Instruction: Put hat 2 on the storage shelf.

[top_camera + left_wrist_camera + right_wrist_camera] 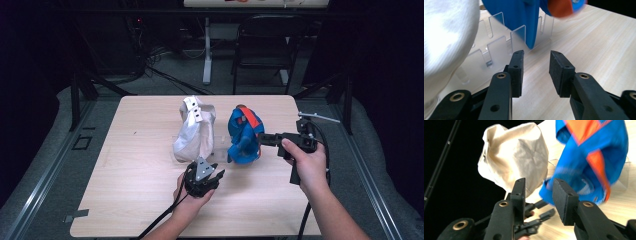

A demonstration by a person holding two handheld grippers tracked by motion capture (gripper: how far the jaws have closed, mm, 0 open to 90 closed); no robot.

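Hats on a clear rack: white hat (pixel 194 131) at left, blue-and-orange hat (pixel 244 135) at right, both propped upright in the clear acrylic rack (pixel 499 43) on the wooden table (pixel 130 165).

Left gripper (pixel 204 176) sits low, just in front of the rack, between the two hats. In the left gripper view its jaws stand partly apart with bare table between the pads (pixel 516 67); nothing held. White hat bulges just left of the left pad, not touching as far as I can tell. The blue hat's lower edge (pixel 524 22) hangs ahead of the fingertips, dropping into a rack slot.

Right gripper (pixel 261 138) comes in level from the right, tips right at the blue hat's side. In the right gripper view its jaws are also partly apart, empty; blue fabric (pixel 594 157) lies just beyond the right pad (pixel 562 197), white hat (pixel 516 157) beyond the left one. Contact with the fabric is too blurred to tell.

Judgement: both look like they have let go or are lining up on the blue hat. To do it well: keep jaws apart until fabric is truly between the pads, take the brim or a firm fold rather than loose cloth, keep the left gripper clear of the white hat so it doesn't topple, and don't push the thin rack sideways.
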